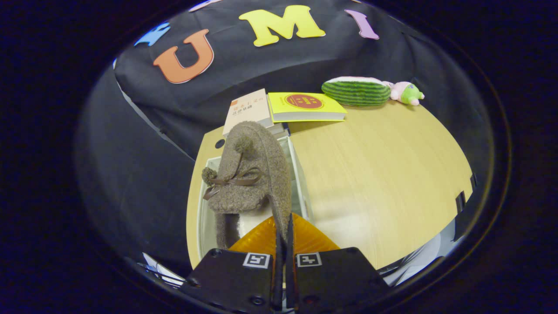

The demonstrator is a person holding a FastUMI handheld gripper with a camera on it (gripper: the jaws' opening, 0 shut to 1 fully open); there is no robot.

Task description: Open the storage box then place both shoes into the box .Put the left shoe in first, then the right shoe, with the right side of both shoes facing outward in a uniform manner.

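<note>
Beige book [249, 111], cover: orange patch at a corner, two lines of Chinese title characters, too small to read with certainty.
Yellow book [305, 107], cover: round red emblem with lettering inside, illegible; smaller print around it, blurred.
Gripper [283, 222], body: two square black-and-white coded markers [256, 260], one per finger base, pattern only, no letters or numbers. Fingers pressed together on the edge of the brown slipper [253, 174], itself unmarked.
No brand names or numbers legible.
</note>
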